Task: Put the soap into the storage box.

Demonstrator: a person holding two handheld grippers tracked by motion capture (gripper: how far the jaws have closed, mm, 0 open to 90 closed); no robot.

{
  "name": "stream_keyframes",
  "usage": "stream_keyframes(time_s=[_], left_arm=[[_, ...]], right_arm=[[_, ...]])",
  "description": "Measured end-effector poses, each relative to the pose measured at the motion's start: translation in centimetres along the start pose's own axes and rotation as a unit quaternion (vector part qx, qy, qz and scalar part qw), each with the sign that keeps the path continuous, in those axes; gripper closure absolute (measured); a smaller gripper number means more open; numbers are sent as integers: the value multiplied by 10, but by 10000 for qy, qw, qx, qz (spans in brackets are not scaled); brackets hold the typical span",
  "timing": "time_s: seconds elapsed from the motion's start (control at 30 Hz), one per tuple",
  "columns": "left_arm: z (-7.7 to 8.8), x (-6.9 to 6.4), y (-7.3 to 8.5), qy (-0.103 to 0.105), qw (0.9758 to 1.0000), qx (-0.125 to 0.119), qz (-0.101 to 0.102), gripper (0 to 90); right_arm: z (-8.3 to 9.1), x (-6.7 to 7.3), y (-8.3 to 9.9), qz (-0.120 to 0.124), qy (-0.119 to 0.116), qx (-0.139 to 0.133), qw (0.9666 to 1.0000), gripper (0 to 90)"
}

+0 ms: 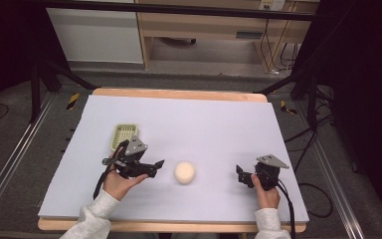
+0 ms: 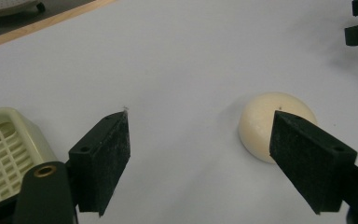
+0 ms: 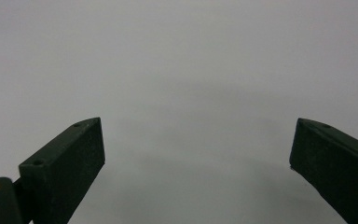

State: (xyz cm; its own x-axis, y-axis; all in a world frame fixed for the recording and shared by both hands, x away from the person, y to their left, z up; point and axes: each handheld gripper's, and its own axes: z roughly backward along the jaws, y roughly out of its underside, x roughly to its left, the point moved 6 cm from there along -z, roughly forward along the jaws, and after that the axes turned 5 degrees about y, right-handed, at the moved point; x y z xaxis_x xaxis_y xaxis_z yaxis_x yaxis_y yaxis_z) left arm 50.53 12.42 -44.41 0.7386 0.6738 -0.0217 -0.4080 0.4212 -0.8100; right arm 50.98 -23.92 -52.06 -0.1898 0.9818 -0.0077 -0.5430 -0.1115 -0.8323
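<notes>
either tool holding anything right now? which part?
Nothing held. Left tool is open, the cream ball loose on the table beyond its jaws. Right tool open over bare table.

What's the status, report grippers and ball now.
Left gripper open, aimed at ball, not touching. Right gripper open, empty, off to the side. Basket behind left hand; nothing blocking.

On the worktop (image 1: 204, 124), the round bun (image 1: 184, 172) lies near the front, between the two grippers. The left gripper (image 1: 149, 167) sits just left of it, the right gripper (image 1: 242, 175) well apart to its right. The slotted basket (image 1: 124, 135) rests behind the left gripper, toward the worktop's left side.
</notes>
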Motion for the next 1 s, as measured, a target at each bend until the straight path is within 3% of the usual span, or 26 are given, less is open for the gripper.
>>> stream_keyframes(time_s=[1.0], left_arm=[[-33,-31,-5,333,9990,238,-167,192]], right_arm=[[0,0,0,6,-11,-13,10000,35]])
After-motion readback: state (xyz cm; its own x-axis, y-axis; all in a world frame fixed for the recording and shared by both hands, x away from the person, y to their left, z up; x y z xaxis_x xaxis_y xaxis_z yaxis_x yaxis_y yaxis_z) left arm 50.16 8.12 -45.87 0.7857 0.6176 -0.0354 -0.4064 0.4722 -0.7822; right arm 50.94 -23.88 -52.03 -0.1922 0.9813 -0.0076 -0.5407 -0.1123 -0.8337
